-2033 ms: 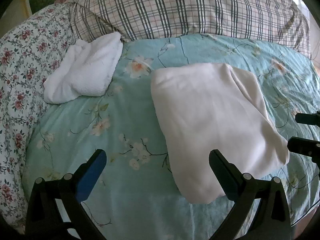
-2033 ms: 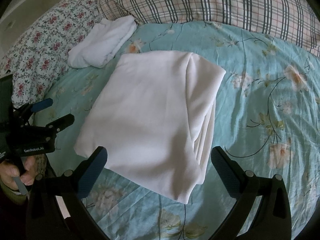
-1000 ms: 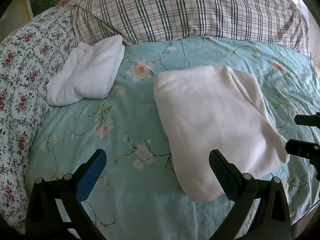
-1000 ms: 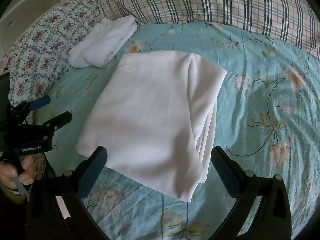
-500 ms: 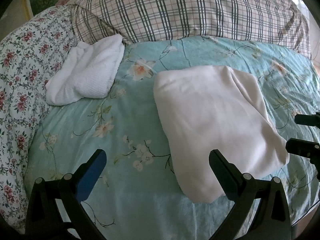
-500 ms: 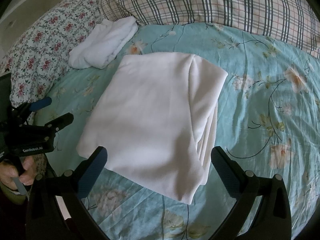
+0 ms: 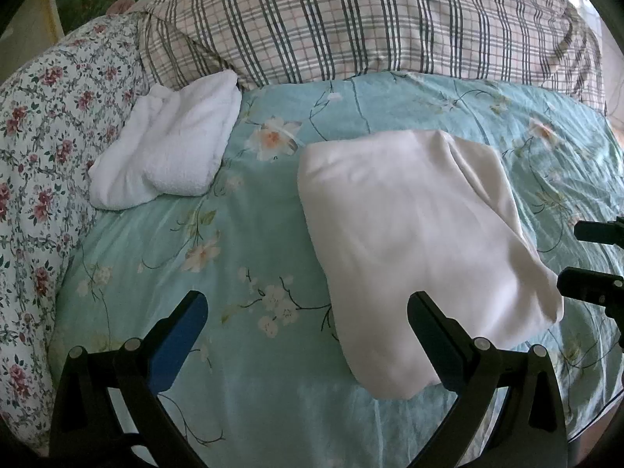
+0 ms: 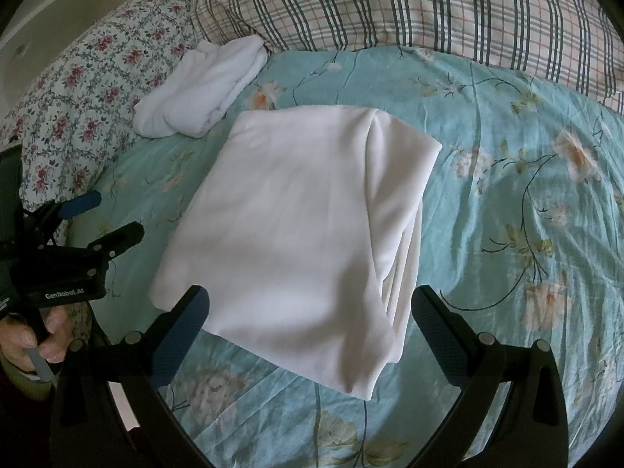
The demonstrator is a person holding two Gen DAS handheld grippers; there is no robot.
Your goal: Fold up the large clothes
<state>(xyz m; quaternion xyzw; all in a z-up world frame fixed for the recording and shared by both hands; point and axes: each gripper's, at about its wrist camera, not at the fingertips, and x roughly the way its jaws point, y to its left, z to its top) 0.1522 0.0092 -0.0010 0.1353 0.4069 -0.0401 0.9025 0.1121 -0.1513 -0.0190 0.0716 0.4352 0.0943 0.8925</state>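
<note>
A large white garment (image 7: pixel 413 241) lies folded into a thick rectangle on the teal flowered bedspread (image 7: pixel 241 249); it also shows in the right wrist view (image 8: pixel 296 234). My left gripper (image 7: pixel 308 312) is open and empty, held above the bedspread just left of the garment's near corner. My right gripper (image 8: pixel 310 304) is open and empty, held over the garment's near edge. The right gripper's fingers (image 7: pixel 592 284) show at the right edge of the left wrist view, beside the garment. The left gripper (image 8: pixel 105 218) shows at the left of the right wrist view.
A smaller folded white towel (image 7: pixel 167 156) lies at the back left, also in the right wrist view (image 8: pixel 206 89). A plaid pillow (image 7: pixel 370 19) lies along the back. A flowered quilt (image 7: pixel 35 148) lies at the left.
Both grippers stay open and nearly still. The views shift only slightly. The folded garment has not moved.
</note>
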